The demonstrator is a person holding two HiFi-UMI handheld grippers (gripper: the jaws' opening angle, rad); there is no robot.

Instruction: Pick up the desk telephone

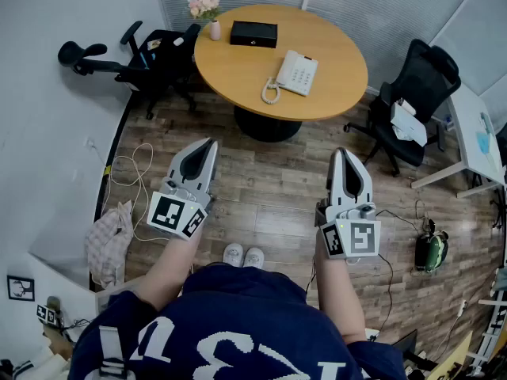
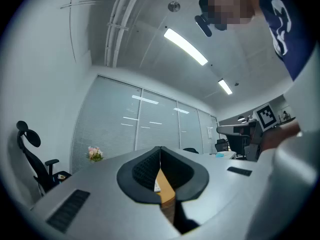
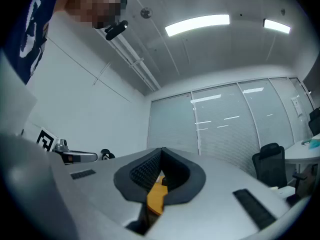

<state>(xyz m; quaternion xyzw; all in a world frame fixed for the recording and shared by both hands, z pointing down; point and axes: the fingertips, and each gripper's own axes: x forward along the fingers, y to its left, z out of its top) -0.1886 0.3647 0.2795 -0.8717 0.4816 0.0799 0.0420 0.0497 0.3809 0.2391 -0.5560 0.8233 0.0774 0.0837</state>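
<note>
A white desk telephone (image 1: 296, 73) with a coiled cord lies on the round wooden table (image 1: 238, 70) at the far side of the room. Both grippers hang over the wood floor, well short of the table. My left gripper (image 1: 209, 144) is shut and empty, pointing toward the table's left part. My right gripper (image 1: 341, 154) is shut too, holding nothing, pointing toward the table's right edge. In the left gripper view the jaws (image 2: 160, 156) meet, and a sliver of the table and phone (image 2: 156, 186) shows through the gap. The right gripper view shows jaws (image 3: 162, 156) closed likewise.
A black box (image 1: 253, 33) and a small vase of pink flowers (image 1: 207, 10) stand on the table's far side. Black office chairs stand left (image 1: 142, 58) and right (image 1: 416, 93) of the table. A white desk (image 1: 475, 137) is at the right. Cables (image 1: 131, 169) lie on the floor.
</note>
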